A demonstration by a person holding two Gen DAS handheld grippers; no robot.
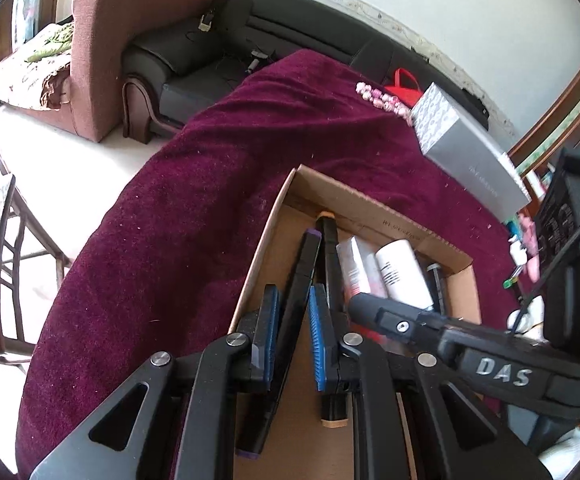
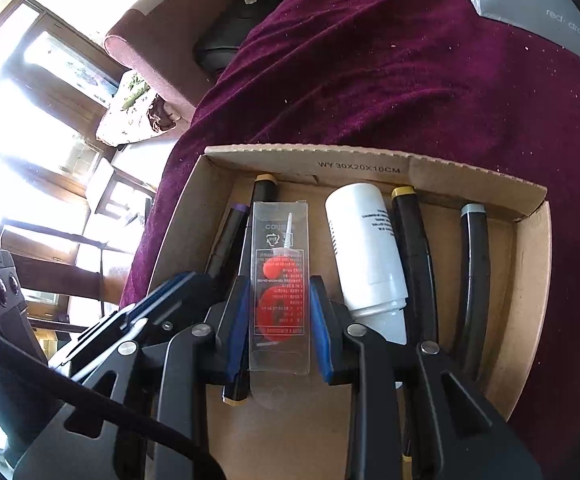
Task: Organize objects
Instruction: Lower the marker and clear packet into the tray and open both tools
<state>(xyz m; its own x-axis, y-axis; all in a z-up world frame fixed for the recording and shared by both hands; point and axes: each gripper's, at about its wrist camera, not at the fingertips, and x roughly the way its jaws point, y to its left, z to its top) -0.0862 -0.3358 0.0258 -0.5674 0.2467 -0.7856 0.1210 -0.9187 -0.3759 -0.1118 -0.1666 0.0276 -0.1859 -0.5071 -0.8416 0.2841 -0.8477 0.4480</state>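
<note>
**Ana:** Down inside the cardboard box [image 2: 530, 280] on the maroon cloth [image 2: 410, 80], both tools are at work. The right gripper [image 2: 277, 320] has its blue pads on either long edge of the clear plastic package [image 2: 279, 280], the one with the red print, narrowly parted and pressing on it as far as I can see.

**Ben:** And the left gripper [image 1: 294, 332]?

**Ana:** Nearly shut, clamped on the purple-capped marker [image 1: 298, 280]. Its left wrist view shows the marker running straight out between the fingers, purple tip toward the far wall of the box.

**Ben:** So what does the next move hang on?

**Ana:** Alignment, I'd say. The package lies lengthwise, pointing away from the fingers, parallel to the white bottle [image 2: 366, 248] just to its right and to the gold-capped marker [image 2: 263, 196] at its left edge. Everything in there runs the same way, near wall to far wall.

**Ben:** Tight fit?

**Ana:** Fairly. The purple marker sits just left of the package, so the two grippers are close together, the left one's fingers crowding in from the lower left of the right wrist view. Two more dark pens lie further right, near the box's right wall.

**Ben:** Risk?

**Ana:** My guess: whichever hand lets go or shifts first could nudge the neighbouring piece out of line.
</note>
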